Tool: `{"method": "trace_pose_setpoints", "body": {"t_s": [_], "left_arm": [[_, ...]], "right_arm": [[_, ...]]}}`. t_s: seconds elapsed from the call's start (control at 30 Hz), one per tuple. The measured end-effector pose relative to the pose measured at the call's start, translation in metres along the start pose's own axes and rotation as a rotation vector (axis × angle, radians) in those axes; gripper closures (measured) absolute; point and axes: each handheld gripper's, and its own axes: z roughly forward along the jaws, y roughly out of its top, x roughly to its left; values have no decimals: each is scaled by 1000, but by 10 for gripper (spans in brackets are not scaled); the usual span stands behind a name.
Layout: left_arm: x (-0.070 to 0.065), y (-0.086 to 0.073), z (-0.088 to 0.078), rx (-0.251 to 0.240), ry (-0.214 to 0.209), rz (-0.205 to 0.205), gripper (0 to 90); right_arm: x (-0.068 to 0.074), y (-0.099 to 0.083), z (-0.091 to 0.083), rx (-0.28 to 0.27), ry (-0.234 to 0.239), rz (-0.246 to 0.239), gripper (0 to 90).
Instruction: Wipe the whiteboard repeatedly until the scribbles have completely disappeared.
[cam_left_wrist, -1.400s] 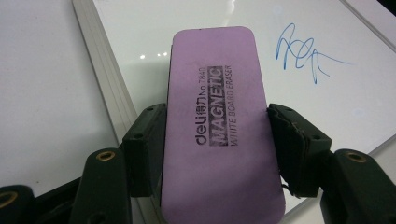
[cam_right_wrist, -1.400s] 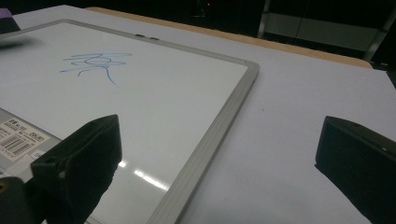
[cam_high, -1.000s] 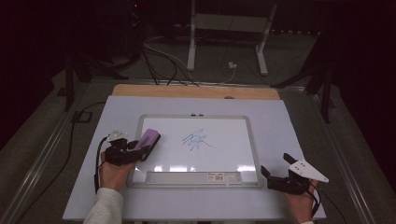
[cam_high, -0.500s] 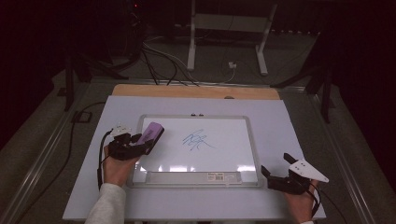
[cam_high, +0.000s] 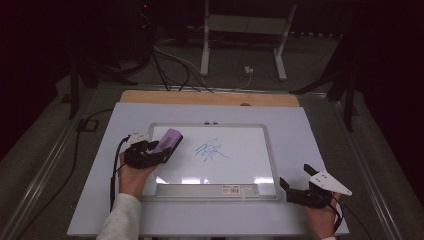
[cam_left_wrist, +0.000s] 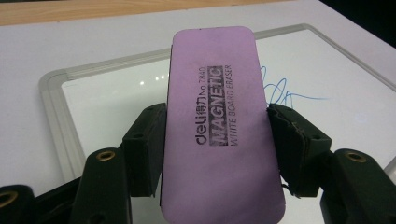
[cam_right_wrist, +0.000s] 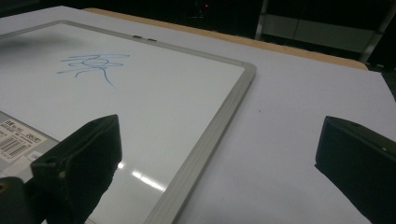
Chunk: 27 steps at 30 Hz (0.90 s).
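Eraser carried in over the whiteboard, toward the scribble

The whiteboard (cam_high: 250, 175) lies on the table (cam_high: 310, 125). Since a second ago the left gripper (cam_high: 159, 150), jaws clamped on the sides of the purple eraser (cam_left_wrist: 219, 135), has moved from the board's left frame out over its near-left area, so wiping looks next; the blue scribble (cam_high: 211, 150) sits untouched to its right. The right gripper (cam_high: 296, 186) rests at the near-right corner, jaws wide open and empty.

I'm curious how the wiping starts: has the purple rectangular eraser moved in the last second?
Yes. The purple rectangular eraser, clamped in the left gripper, has shifted right over the framed whiteboard, closer to the blue scribble.
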Motion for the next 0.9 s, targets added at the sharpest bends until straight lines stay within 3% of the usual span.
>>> {"method": "trace_pose_setpoints", "body": {"t_s": [0.9], "left_arm": [[-23,-3,49,103,-16,91,413]], "right_arm": [[0,0,1,6,3,-4,9]]}}
